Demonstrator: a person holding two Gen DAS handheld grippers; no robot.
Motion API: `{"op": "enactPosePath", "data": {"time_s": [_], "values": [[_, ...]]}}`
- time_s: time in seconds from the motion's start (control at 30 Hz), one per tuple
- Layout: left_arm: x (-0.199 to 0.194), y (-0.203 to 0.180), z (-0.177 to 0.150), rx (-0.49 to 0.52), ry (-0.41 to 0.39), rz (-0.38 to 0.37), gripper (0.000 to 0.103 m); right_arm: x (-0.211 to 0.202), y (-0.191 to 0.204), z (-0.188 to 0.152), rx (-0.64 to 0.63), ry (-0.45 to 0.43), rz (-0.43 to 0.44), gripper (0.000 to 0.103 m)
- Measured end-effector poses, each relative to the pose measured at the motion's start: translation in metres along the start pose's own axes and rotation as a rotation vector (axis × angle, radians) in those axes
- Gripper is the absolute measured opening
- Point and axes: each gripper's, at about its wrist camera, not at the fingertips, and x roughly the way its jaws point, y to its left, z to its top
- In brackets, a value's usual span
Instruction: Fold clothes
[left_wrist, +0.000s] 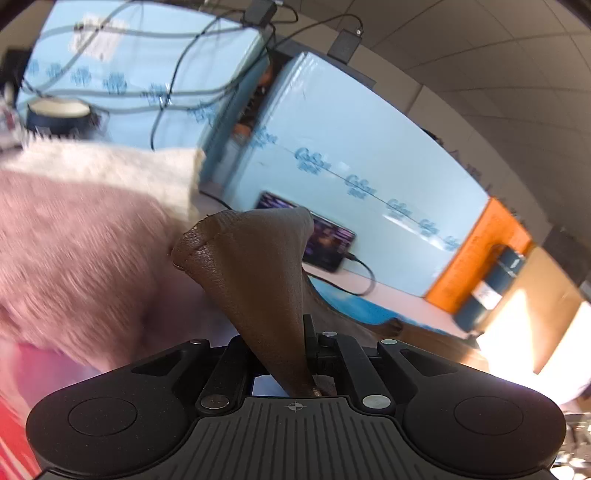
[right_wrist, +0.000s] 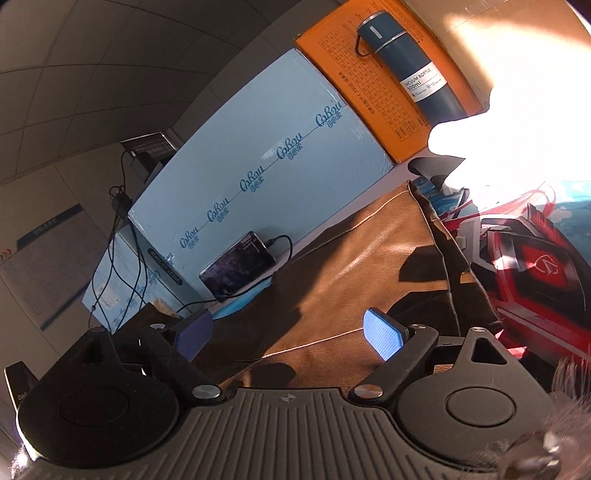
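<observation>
Pale blue boxes (right_wrist: 258, 162) are lining the back of the work surface, with a phone (right_wrist: 238, 266) propped against them and its cable trailing off, an orange box (right_wrist: 373, 79) further along and a dark blue bottle (right_wrist: 410, 66) standing in front of it. Strong sunlight is washing out the far right side of the right wrist view. Directly ahead of the right gripper (right_wrist: 290, 330), a brown leather-like garment (right_wrist: 354, 266) is lying spread out, reaching back beneath the jaws, which are standing wide with nothing pressed between the blue pads (right_wrist: 382, 338). Just right of that garment, a red, black and white printed cloth (right_wrist: 532, 266) is lying. The left gripper (left_wrist: 308, 369) is pinching a fold of the same brown garment (left_wrist: 255, 273), its jaws shut tight on it, and the fold is rising in a cone ahead of the fingers. To the left of that gripper, a pink fluffy garment (left_wrist: 77, 254) is appearing blurred, with a cream knit piece (left_wrist: 122, 166) lying beyond it.
</observation>
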Motion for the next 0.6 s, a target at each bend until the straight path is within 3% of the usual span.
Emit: {"op": "enactPosePath", "data": {"time_s": [0.03,0.1,0.33,0.5,0.6], "values": [[-0.002,-0.003,0.004,0.036,-0.032,0.038,0.004,0.001,0.001,0.000,-0.003,0.011,0.011,0.089],[-0.005,-0.007,0.012,0.036,-0.064,0.011,0.004,0.003,0.002,0.000,-0.005,0.036,0.037,0.089],[-0.012,-0.081,0.022,0.172,-0.156,-0.230,0.004,0.007,0.004,-0.001,0.012,0.063,0.054,0.089],[-0.002,-0.142,-0.004,0.364,-0.164,-0.340,0.005,0.002,-0.003,0.000,0.063,0.028,0.073,0.089],[0.014,-0.167,-0.030,0.461,-0.110,-0.365,0.005,-0.004,-0.015,0.003,0.149,0.006,0.144,0.089]]}}
